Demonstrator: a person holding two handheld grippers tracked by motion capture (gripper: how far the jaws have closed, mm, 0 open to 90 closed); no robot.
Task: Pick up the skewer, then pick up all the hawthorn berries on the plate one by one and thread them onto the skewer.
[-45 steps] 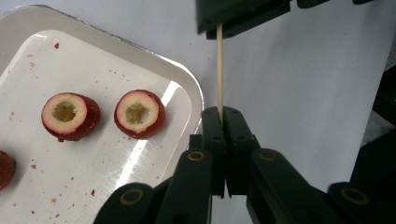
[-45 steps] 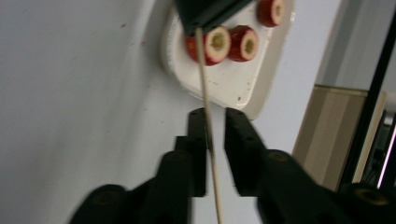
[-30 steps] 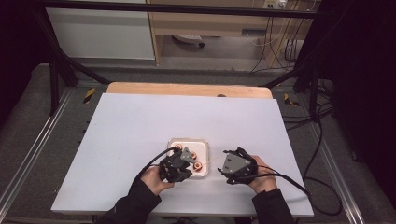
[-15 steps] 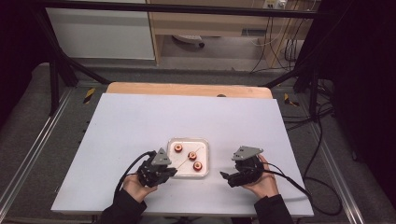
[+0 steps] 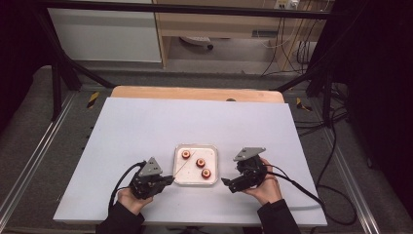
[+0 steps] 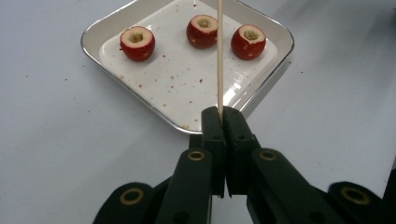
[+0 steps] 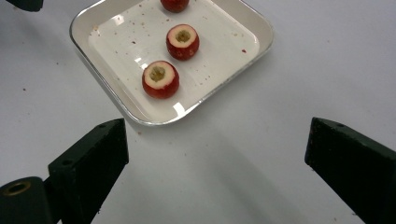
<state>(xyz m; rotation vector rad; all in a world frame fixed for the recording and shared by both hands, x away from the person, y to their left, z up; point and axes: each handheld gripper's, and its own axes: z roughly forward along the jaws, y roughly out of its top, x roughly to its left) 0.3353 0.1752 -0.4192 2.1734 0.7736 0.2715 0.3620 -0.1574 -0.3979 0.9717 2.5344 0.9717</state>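
A white square tray [image 5: 187,176] near the table's front holds three red cored fruits [image 5: 200,162] in a slanting row. My left gripper [image 5: 169,179] sits just left of the tray, shut on a thin wooden skewer [image 6: 220,56] that points out over the tray toward the middle fruit [image 6: 201,31]. My right gripper [image 5: 228,185] rests right of the tray. Its jaws have just been opening and stand wide apart [image 7: 217,140], with only bare table between them. In its view the nearest fruit [image 7: 160,79] lies ahead and to the left.
The white tabletop [image 5: 195,122] stretches away behind the tray, ending at a wooden strip [image 5: 195,92]. Black cables [image 5: 302,190] trail from both grippers toward the front edge. Dark frame bars stand at the left and right sides.
My left gripper has drawn back from over the tray to its left side, skewer still clamped. The right gripper's jaws have spread wide and it has shifted slightly right.
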